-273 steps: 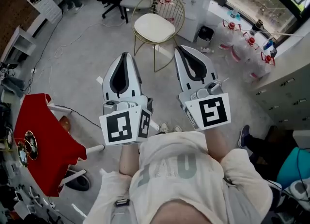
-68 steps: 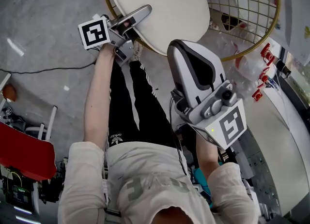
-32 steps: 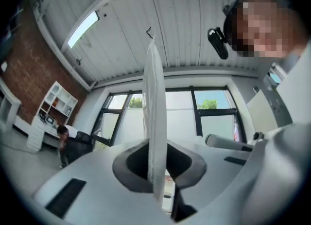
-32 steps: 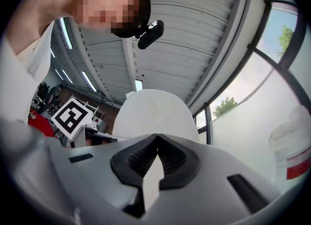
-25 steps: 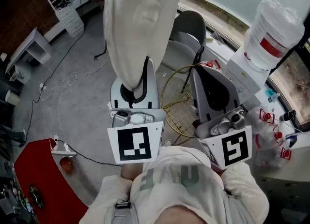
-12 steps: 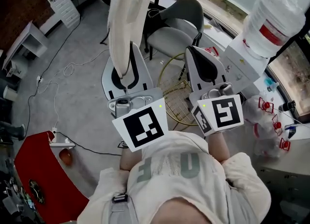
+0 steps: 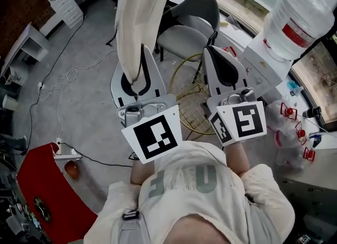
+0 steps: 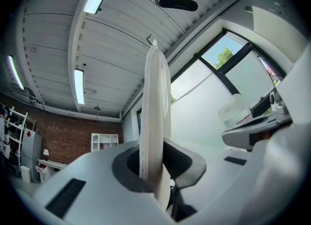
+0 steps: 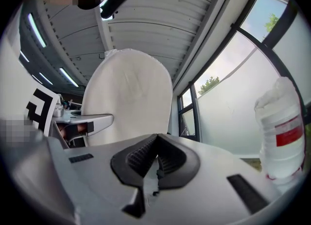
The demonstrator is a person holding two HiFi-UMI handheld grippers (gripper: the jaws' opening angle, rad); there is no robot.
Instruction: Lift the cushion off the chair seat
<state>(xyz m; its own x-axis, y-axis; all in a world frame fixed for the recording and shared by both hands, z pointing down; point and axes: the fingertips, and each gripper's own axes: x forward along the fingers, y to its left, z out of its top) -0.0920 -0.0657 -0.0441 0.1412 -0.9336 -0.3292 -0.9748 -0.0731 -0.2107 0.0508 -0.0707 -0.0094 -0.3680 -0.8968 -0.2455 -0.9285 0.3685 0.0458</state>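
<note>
Cream cushion [image 7: 138,16] upright, lower edge pinched between left tool [image 8: 158,170] jaws.

Floor [image 7: 79,100] lies open leftward (one cable [image 7: 105,162]); water bottle [image 7: 297,19], grey chair [image 7: 184,32] crowd right.

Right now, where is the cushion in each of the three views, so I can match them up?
Head view: cushion at top, left of centre.
Left gripper view: cushion at centre, edge-on, a thin vertical strip pinched between the jaws.
Right gripper view: cushion left of centre, broad face showing.
Shared landmark: the water bottle with the red label, at the right in every view.
</note>
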